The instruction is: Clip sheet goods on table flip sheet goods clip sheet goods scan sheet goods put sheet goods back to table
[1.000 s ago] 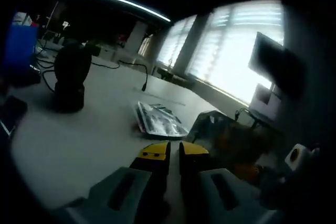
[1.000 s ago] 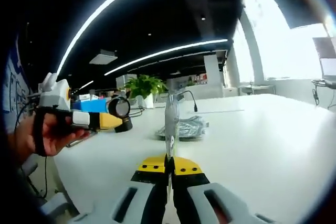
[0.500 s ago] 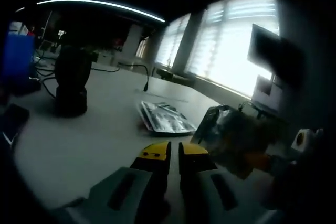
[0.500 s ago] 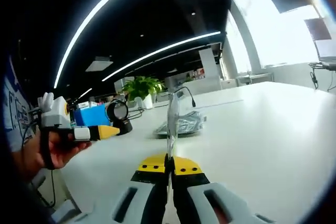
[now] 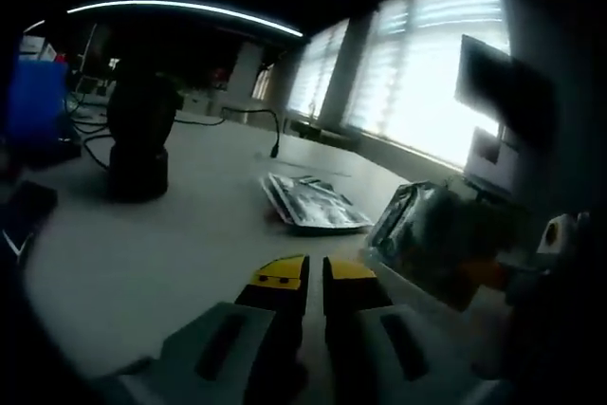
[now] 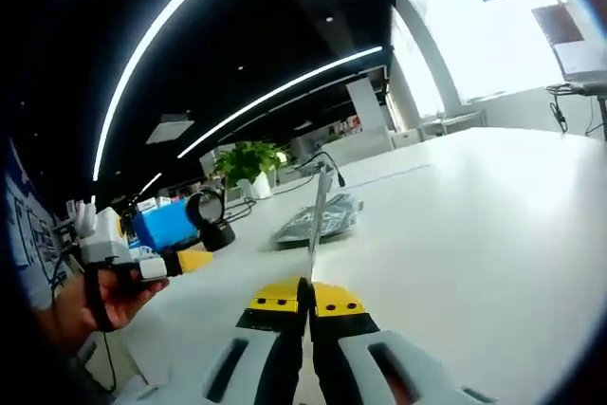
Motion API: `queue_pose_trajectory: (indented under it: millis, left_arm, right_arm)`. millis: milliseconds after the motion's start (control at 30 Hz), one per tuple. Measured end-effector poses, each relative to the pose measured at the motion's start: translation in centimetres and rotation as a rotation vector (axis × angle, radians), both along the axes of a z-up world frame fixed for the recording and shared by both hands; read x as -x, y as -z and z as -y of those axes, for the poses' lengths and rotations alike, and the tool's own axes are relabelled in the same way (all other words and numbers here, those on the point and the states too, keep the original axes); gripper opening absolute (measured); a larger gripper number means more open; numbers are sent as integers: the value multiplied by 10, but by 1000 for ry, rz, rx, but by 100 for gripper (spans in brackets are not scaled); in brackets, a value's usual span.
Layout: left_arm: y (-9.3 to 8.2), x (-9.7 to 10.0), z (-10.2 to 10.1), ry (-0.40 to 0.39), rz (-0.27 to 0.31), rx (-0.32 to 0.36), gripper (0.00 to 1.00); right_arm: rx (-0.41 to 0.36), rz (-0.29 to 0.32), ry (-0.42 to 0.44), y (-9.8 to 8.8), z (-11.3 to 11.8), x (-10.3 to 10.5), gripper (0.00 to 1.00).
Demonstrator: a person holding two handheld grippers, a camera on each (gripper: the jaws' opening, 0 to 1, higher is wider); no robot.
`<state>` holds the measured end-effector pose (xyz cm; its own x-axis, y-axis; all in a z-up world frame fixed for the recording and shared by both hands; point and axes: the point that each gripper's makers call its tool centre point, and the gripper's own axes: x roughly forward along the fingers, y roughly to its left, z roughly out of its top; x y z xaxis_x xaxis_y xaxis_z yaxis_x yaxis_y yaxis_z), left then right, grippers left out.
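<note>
The right gripper point(image 6: 305, 293) has its yellow-tipped jaws pressed together on the lower edge of a thin packet point(image 6: 317, 223), which stands edge-on and upright above the jaws. In the left gripper view the same packet point(image 5: 438, 236) appears at the right as a dark, shiny flat pouch held above the white table point(image 5: 161, 244). The left gripper point(image 5: 305, 274) has its jaws nearly together with a narrow gap between them, and nothing sits in that gap. In the right gripper view the left gripper point(image 6: 152, 261) is at the left, gripped by a hand point(image 6: 90, 296), well apart from the held packet. A second silvery packet point(image 5: 316, 204) lies flat on the table beyond the jaws; the right gripper view shows it point(image 6: 320, 218) behind the held one. Farther left on the table stand a dark scanner point(image 5: 139, 135) on a round base, with cables beside it, and a blue box point(image 5: 33, 101); its contents cannot be seen. A potted plant point(image 6: 248, 160) stands at the far end.
</note>
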<state>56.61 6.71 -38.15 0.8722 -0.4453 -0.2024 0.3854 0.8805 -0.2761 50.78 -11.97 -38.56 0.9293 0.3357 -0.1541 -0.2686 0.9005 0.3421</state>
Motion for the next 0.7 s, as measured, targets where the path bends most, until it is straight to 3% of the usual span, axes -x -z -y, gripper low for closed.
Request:
queue_pose_trajectory:
  millis: [333,700]
  left_arm:
    - [9,-2,-2,-4,-6,-25,0]
    - [21,-2,-5,-8,-26,-19,0]
  right_arm:
    - [-91,-48,50,7,5,1,0]
    - [-51,-86,88,14,12,2,0]
